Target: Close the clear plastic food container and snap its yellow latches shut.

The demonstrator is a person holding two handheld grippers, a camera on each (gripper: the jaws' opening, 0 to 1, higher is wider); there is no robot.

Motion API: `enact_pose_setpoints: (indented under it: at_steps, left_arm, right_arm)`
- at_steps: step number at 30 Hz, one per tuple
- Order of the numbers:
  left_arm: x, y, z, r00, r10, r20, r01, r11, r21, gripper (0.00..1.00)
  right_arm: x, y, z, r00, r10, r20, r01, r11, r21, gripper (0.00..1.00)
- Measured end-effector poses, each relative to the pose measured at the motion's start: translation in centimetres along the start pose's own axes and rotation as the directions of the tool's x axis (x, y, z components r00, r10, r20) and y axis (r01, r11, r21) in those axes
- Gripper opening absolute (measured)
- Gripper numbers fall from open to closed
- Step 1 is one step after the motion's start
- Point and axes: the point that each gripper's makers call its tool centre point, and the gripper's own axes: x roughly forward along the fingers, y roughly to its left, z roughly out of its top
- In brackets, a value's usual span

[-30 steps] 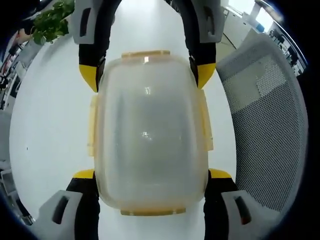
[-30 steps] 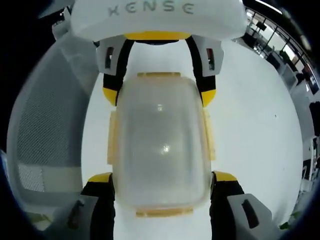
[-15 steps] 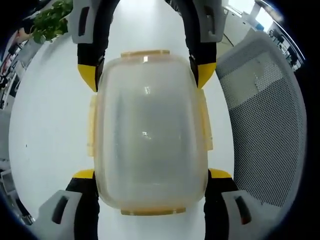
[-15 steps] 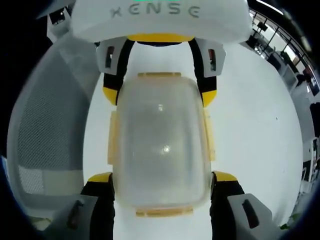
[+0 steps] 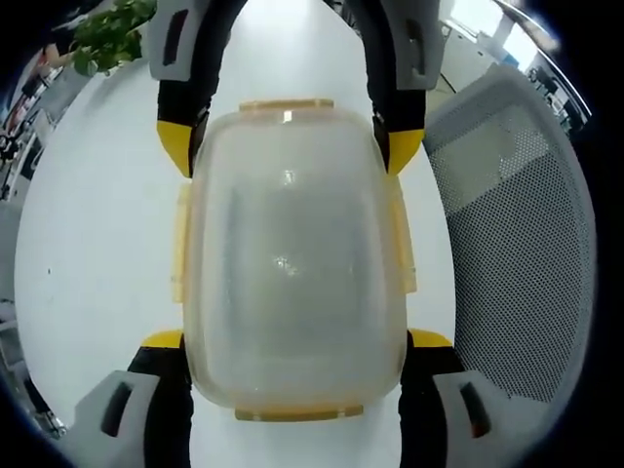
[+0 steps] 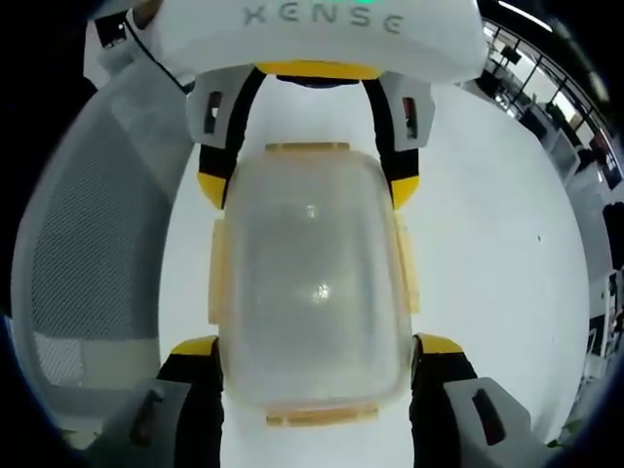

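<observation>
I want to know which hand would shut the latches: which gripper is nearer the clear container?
Neither: it's a tie. The left gripper straddles one end of the container with a jaw on each side, and the right gripper does likewise at the opposite end.

white table (image 5: 97, 244) | clear plastic container (image 5: 292, 263) resting on it

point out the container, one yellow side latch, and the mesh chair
clear plastic food container (image 5: 292, 253), left gripper view, middle of the lid.
yellow side latch (image 5: 179, 244), left gripper view, middle of the flap.
mesh chair (image 5: 517, 244), left gripper view, mesh back.
</observation>
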Motion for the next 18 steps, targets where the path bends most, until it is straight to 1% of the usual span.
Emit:
enact_pose_setpoints:
  at_steps: [6,15,18]
  left_arm:
    - [-0.1,0.0,-0.6,1.0,-0.001,-0.009,0.001,1.0,-0.011,0.89]
    - [-0.3,0.0,-1.6,1.0,-0.002,-0.005,0.002,1.0,-0.026,0.89]
    - [-0.3,0.0,-2.1,1.0,-0.003,-0.018,0.003,1.0,-0.03,0.9]
  right_arm:
    - [0.2,-0.1,0.6,1.0,-0.002,0.01,0.002,1.0,-0.004,0.79]
    - [0.5,-0.2,1.6,1.0,-0.004,0.027,0.005,1.0,-0.012,0.79]
    - [0.7,-0.2,2.2,0.999,-0.006,0.033,0.007,1.0,-0.015,0.8]
